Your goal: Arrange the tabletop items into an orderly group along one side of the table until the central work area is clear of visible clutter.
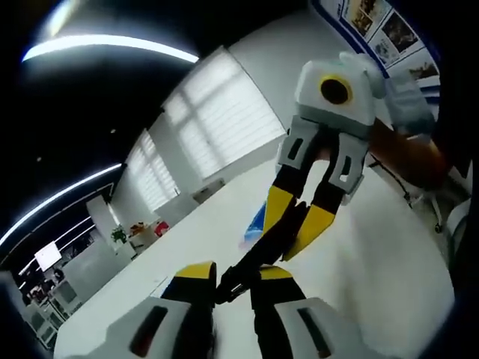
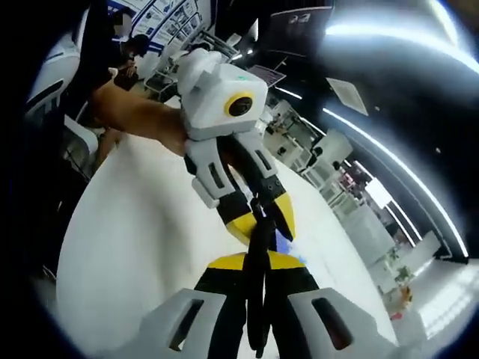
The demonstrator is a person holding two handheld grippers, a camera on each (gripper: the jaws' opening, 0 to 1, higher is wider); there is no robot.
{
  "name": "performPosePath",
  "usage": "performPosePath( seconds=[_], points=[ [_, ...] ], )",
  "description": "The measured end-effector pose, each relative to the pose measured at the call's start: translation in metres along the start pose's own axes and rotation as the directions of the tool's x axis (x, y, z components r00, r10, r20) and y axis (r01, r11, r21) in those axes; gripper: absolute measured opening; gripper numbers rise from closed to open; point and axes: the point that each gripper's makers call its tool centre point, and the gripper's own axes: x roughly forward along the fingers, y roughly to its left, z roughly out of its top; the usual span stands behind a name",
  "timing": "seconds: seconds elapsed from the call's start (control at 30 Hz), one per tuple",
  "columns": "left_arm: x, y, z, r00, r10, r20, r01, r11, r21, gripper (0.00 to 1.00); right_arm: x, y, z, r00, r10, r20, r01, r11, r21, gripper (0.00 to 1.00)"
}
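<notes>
I hold a slim black rod-like object (image 1: 258, 258) between my two grippers, lifted above the white surface (image 1: 389, 269). Its long axis runs straight from one gripper to the other, so each end sits in one of my hands and neither is nearer.

My left gripper (image 1: 228, 288) has its yellow-tipped jaws drawn in narrow on the near end of the black object. My right gripper (image 1: 299, 217) comes at it from the far side, and its jaws look clamped on the other end. In the right gripper view the same black object (image 2: 258, 247) runs up from my right gripper (image 2: 257, 280), whose jaws are pinched close on it, to my left gripper (image 2: 262, 217).

Just beyond the black object, a flat blue item (image 1: 256, 223) lies on the surface; I cannot tell what it is. I judge the next move depends on one gripper letting go first.
</notes>
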Motion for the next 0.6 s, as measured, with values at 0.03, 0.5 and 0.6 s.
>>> performPosePath(
  seconds=[0.03,0.5,0.6],
  points=[
    [-0.001,0.000,0.002,1.000,0.001,0.003,-0.001,1.000,0.001,0.16,-0.001,0.000,0.001,1.000,-0.001,0.000,0.001,1.000,-0.002,0.04],
    [-0.003,0.009,0.031,1.000,0.004,0.024,-0.005,1.000,0.022,0.15,-0.027,-0.014,0.027,1.000,-0.029,-0.007,0.029,0.998,-0.048,0.04],
    [-0.007,0.008,0.042,0.999,0.004,0.032,-0.005,0.999,0.034,0.15,-0.033,-0.018,0.033,0.999,-0.038,-0.004,0.038,0.998,-0.056,0.04]
  ],
)
